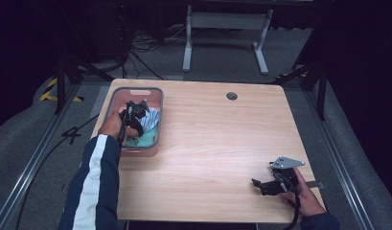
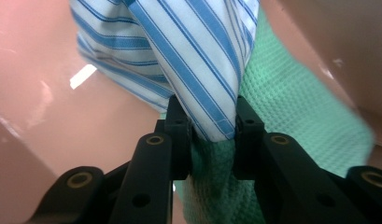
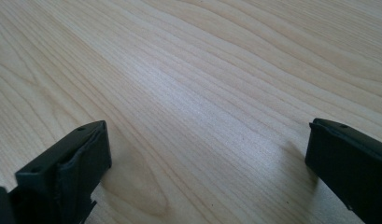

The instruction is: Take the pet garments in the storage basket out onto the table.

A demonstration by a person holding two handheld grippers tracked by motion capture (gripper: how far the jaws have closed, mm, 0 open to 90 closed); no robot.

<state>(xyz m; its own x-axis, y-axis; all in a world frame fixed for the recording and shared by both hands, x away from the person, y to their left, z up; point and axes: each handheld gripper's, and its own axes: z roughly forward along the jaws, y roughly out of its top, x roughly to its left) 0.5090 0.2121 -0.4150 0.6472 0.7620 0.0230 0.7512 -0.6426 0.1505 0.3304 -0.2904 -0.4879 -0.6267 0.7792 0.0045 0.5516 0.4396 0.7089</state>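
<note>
Blue-and-white striped cloth (image 2: 179, 60) fills the upper middle of the left gripper view, its folded lower corner pinched between the two black jaws of the left gripper (image 2: 212, 135). Under and to the right of it lies a green waffle-weave cloth (image 2: 291, 116), also caught low between the jaws. Both rest inside a pink plastic basin (image 1: 157, 103) at the upper left of the pale wooden counter (image 1: 222, 139) in the high view, where the left gripper (image 1: 136, 115) reaches in over the striped cloth (image 1: 150, 120). At the lower right of that view, the right gripper (image 1: 260, 184) sits low over bare wood, jaws spread wide apart with nothing between them.
</note>
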